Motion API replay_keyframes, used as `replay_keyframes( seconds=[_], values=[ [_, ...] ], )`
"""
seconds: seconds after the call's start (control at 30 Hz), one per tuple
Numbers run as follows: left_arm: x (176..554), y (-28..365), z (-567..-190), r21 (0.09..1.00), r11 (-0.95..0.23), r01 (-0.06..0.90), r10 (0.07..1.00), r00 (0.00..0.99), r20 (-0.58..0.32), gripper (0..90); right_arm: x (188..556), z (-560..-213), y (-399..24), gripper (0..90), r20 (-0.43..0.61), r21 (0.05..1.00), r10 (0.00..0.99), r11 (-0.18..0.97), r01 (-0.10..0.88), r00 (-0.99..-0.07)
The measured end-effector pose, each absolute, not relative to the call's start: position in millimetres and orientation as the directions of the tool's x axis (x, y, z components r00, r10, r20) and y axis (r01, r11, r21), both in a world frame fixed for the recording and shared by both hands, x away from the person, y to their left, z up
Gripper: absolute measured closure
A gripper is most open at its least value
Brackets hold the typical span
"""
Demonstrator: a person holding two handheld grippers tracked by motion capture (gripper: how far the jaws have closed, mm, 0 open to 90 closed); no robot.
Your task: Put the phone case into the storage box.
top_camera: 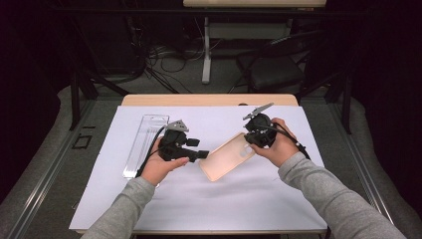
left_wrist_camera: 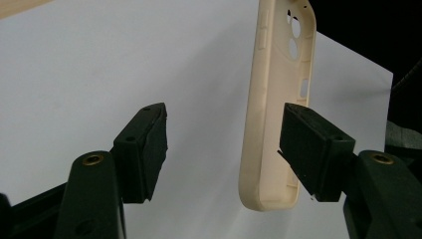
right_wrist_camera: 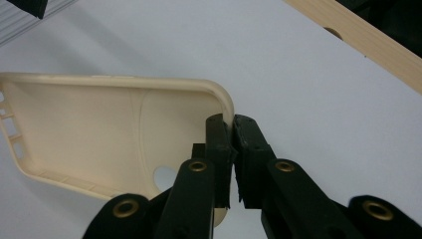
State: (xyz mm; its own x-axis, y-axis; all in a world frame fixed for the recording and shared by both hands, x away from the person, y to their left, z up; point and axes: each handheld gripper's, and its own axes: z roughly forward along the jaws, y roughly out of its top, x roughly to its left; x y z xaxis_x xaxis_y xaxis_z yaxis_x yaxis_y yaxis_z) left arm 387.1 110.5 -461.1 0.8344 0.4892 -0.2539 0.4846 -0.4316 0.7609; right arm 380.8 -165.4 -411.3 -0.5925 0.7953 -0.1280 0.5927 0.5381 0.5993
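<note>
Right gripper (right_wrist_camera: pixel 233 149) jaws clamp the phone case (top_camera: pixel 228 156) rim, holding it off the white sheet (top_camera: pixel 199 199). Left gripper (left_wrist_camera: pixel 224 149) jaws gape around its near-left end, likely to take hold.

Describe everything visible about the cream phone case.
The cream, matte, soft-looking plastic phone case is an empty shell with a raised rim, rounded corners, camera cutouts and side button slots. It is held above the white sheet, hollow side up and tilted. The right gripper is shut on its rim near one corner. The left gripper is open, with the case's opposite end between its jaws; one jaw sits against or very near the inner wall, the other stands clear.
</note>
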Motion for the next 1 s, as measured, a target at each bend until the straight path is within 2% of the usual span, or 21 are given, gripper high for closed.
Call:
replay_keyframes(
  seconds=[0.4, 0.73, 0.9, 1.0],
  values=[
    [387, 107, -463, 0.754, -0.448, 0.48, 0.468, 0.845, -0.259, 40.9, 377, -411, -161, 86.2, -0.158, 0.602, 0.773, 0.568, 0.561, -0.614],
    [389, 102, -465, 0.735, -0.454, 0.503, 0.441, 0.844, -0.305, 43.6, 373, -412, -156, 86.2, -0.184, 0.602, 0.751, 0.596, 0.531, -0.634],
    [392, 101, -465, 0.72, -0.462, 0.518, 0.413, 0.844, -0.342, 50.7, 372, -412, -155, 86.3, -0.191, 0.605, 0.746, 0.602, 0.522, -0.638],
    [394, 101, -466, 0.709, -0.471, 0.525, 0.411, 0.842, -0.35, 51.5, 372, -412, -155, 86.3, -0.193, 0.605, 0.744, 0.604, 0.519, -0.64]
  ],
)
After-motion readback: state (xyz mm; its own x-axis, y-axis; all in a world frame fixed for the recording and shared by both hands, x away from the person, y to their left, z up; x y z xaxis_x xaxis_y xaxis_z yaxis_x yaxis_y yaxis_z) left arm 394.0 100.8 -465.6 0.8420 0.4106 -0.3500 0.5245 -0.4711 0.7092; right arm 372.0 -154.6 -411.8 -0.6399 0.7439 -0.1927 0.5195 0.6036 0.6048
